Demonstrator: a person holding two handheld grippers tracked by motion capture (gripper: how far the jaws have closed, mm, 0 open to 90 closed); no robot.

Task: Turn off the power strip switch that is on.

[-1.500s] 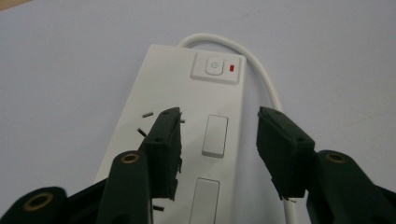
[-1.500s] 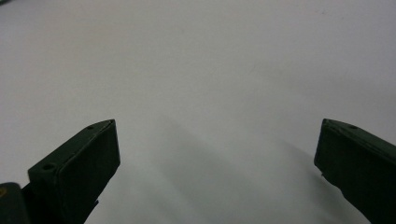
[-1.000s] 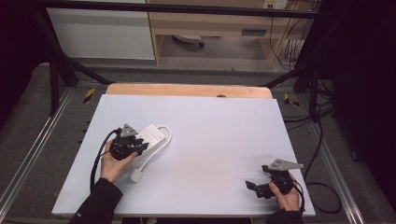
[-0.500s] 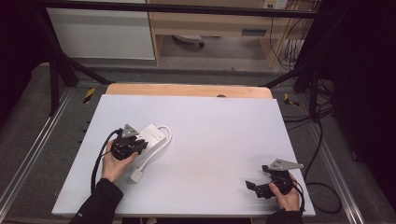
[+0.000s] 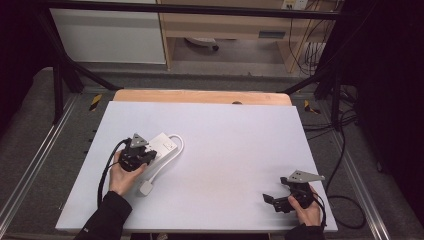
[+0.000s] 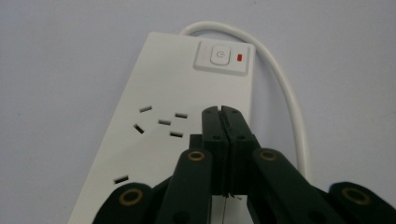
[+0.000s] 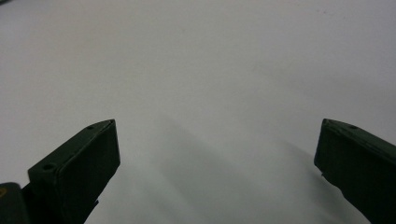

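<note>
Overhead, one white power strip [image 6: 187, 126], left gripper [image 6: 222, 112] jaws closed above it, right gripper [image 7: 217, 140] jaws wide, empty.

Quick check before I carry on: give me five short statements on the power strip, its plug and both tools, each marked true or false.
1. The left tool is shut, its jaws pressed together over the power strip. True.
2. The right tool is shut on the strip's cord. False: its jaws stand wide apart over bare table, with nothing between them.
3. The strip's switch has a red indicator beside it. True.
4. The strip lies at the right side of the table. False: it lies at the left side, under the left tool.
5. A plug is pushed into the strip's sockets. False: the visible sockets are empty; the white plug lies on the table.
</note>
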